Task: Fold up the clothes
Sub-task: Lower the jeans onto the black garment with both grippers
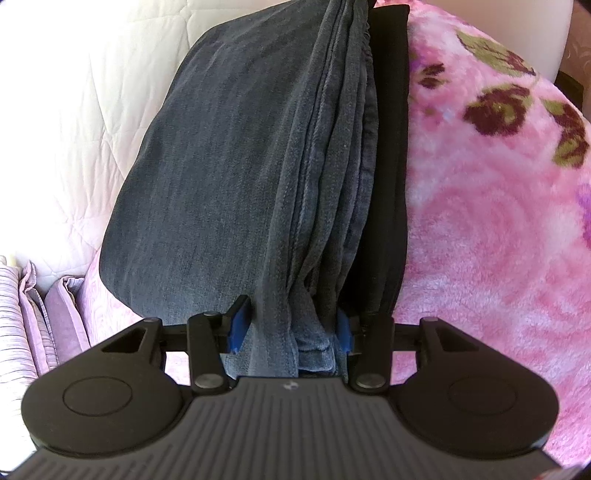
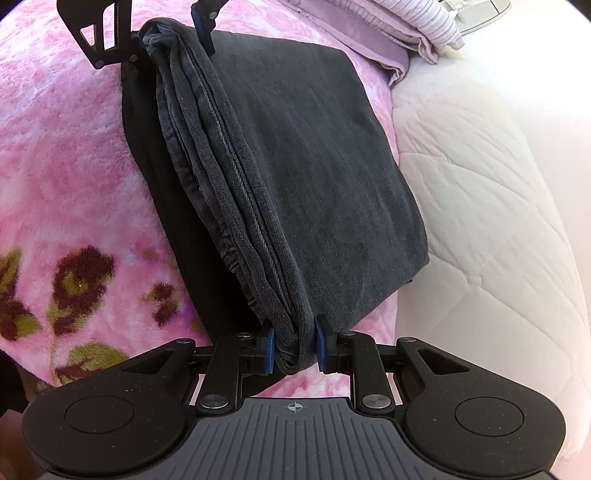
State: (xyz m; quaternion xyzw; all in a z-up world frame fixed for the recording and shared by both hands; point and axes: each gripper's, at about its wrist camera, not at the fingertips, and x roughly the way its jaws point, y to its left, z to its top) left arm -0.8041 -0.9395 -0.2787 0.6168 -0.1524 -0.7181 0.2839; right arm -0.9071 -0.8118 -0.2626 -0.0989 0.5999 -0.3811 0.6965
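Note:
Folded dark grey-blue jeans (image 1: 236, 166) lie in a thick stack on the pink floral blanket, on top of a folded black garment (image 1: 388, 184). My left gripper (image 1: 291, 328) is shut on the bunched layered edge of the jeans at one end. My right gripper (image 2: 295, 347) is shut on the same layered edge of the jeans (image 2: 314, 166) at the opposite end. The left gripper (image 2: 166, 29) also shows at the top of the right wrist view, clamped on the far end. The black garment (image 2: 184, 221) shows beside the jeans' folded edge.
The pink floral blanket (image 1: 498, 221) covers the bed. A white quilted cover (image 2: 480, 184) lies along the side away from the black garment. Folded lilac and striped bedding (image 2: 399, 33) is stacked near the left gripper's end.

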